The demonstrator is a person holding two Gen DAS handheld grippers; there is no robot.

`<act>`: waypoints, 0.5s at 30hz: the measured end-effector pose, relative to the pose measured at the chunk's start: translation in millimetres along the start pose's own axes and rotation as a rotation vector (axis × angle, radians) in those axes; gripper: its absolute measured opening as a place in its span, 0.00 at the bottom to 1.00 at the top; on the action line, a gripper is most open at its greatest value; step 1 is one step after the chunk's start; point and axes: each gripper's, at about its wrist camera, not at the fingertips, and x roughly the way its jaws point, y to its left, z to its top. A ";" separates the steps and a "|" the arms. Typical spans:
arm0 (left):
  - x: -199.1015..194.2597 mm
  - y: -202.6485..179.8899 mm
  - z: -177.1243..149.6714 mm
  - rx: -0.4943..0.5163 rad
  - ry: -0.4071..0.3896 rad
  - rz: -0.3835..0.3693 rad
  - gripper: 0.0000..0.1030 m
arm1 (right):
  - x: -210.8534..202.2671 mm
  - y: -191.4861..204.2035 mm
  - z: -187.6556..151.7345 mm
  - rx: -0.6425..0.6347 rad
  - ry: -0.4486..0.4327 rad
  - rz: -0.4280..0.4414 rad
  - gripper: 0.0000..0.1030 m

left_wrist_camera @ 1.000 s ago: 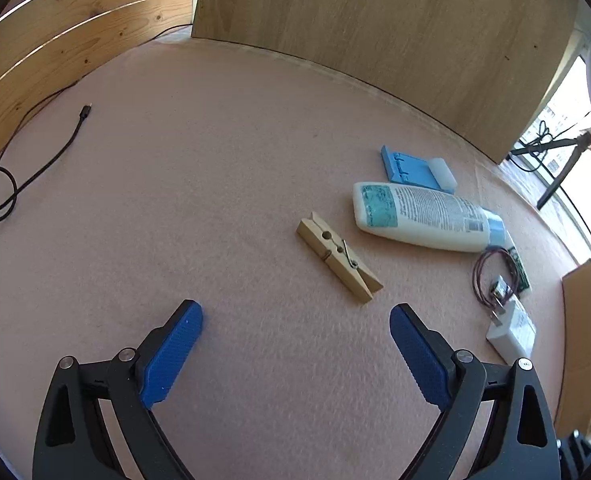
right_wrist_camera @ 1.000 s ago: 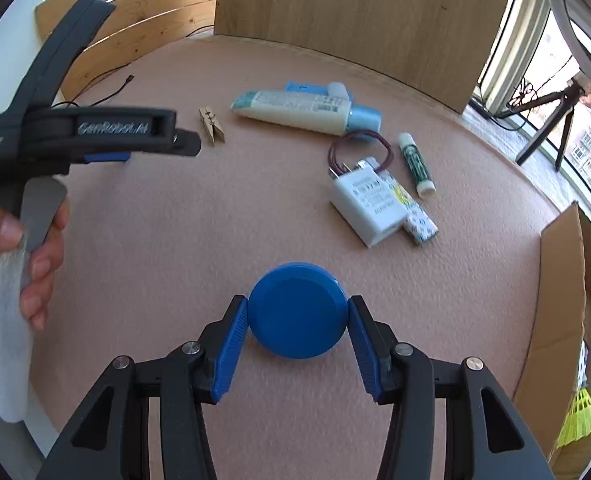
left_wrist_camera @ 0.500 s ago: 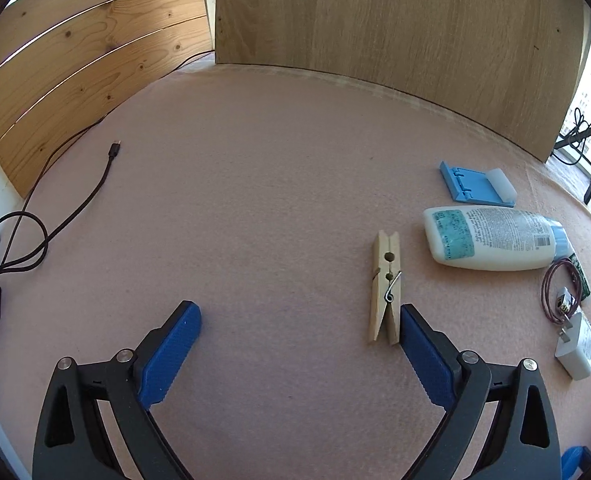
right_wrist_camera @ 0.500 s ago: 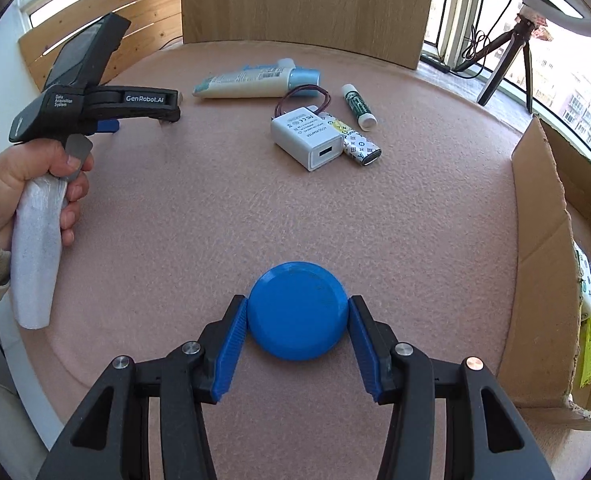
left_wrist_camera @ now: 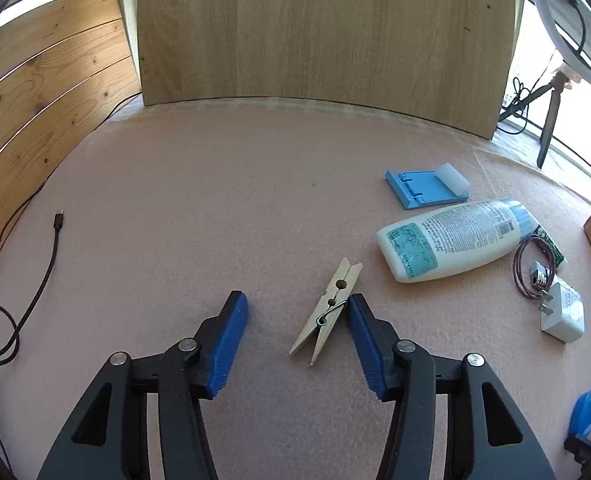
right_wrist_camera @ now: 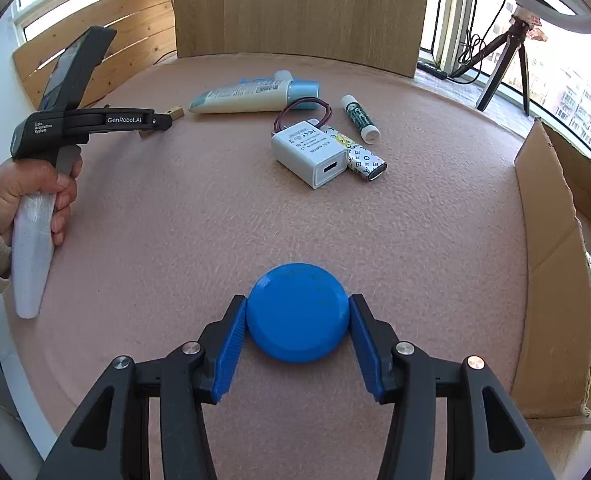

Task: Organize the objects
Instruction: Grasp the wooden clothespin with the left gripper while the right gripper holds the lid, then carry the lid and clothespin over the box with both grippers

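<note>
A wooden clothespin [left_wrist_camera: 329, 310] lies on the pink mat between the fingers of my left gripper [left_wrist_camera: 296, 310], which is open around it; the right finger touches it and the left finger stands apart. Only its tip [right_wrist_camera: 173, 113] shows in the right wrist view, past the left gripper [right_wrist_camera: 157, 121]. My right gripper [right_wrist_camera: 297, 312] is shut on a round blue lid [right_wrist_camera: 297, 312] and holds it above the mat. A cardboard box [right_wrist_camera: 551, 240] stands to the right.
On the mat lie a white lotion bottle [left_wrist_camera: 451, 240], a blue folding stand [left_wrist_camera: 425, 188], a white charger [right_wrist_camera: 309, 152], red wires [right_wrist_camera: 301, 110], a patterned tube [right_wrist_camera: 365, 158] and a lip balm [right_wrist_camera: 359, 118]. A black cable [left_wrist_camera: 51, 252] lies at the left. Wooden boards back the table.
My left gripper has swung and moved in, so the clothespin now lies between its fingers, which have narrowed. My right gripper keeps hold of the blue lid and has turned toward the box.
</note>
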 end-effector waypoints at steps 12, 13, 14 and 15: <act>-26.0 -9.8 -23.4 0.019 0.006 -0.055 0.13 | 0.3 -1.7 -1.2 0.043 -0.026 0.000 0.45; -33.5 -12.4 -28.2 0.016 0.006 -0.067 0.13 | -0.3 -2.5 -1.4 0.057 -0.030 0.003 0.45; -43.1 -17.7 -33.7 0.020 0.005 -0.080 0.13 | -1.0 -2.5 -1.8 0.068 -0.035 0.003 0.45; -52.6 -23.2 -39.0 0.028 0.000 -0.087 0.13 | -2.2 -1.8 -2.0 0.075 -0.042 -0.001 0.45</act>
